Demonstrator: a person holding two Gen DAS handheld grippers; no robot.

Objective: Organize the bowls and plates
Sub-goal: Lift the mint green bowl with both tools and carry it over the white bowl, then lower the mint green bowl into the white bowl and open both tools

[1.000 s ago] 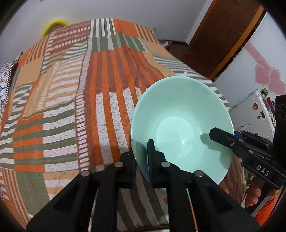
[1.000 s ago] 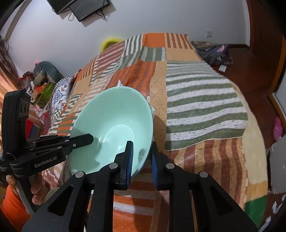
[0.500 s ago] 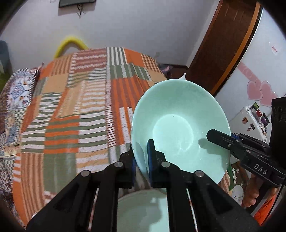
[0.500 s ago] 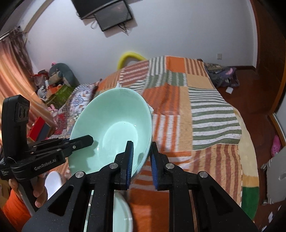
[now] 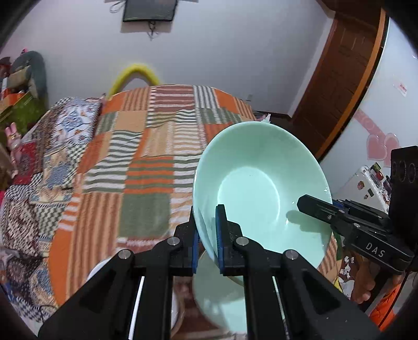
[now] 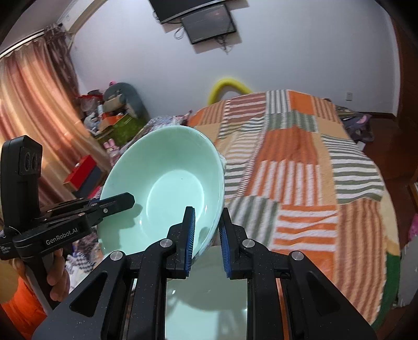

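Green bowl (image 5: 261,183) between both fingers (image 5: 220,230)

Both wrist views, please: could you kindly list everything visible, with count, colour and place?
bowl: one, mint green, tilted in the air, its rim clamped on opposite sides by both grippers.
lower dishes: at least one mint green piece directly beneath the bowl; a white rim at its left in the left wrist view; count unclear.
bedspread: one, orange, green and white striped patchwork, covering the bed behind the bowl.
wall screen: one, dark, high on the white wall.
yellow arch: one, behind the bed's far end.
curtain: orange-pink, left in the right wrist view.
door: brown wood, right in the left wrist view.
left gripper: black, blue pads, shut on the bowl.
right gripper: black, blue pads, shut on the bowl.
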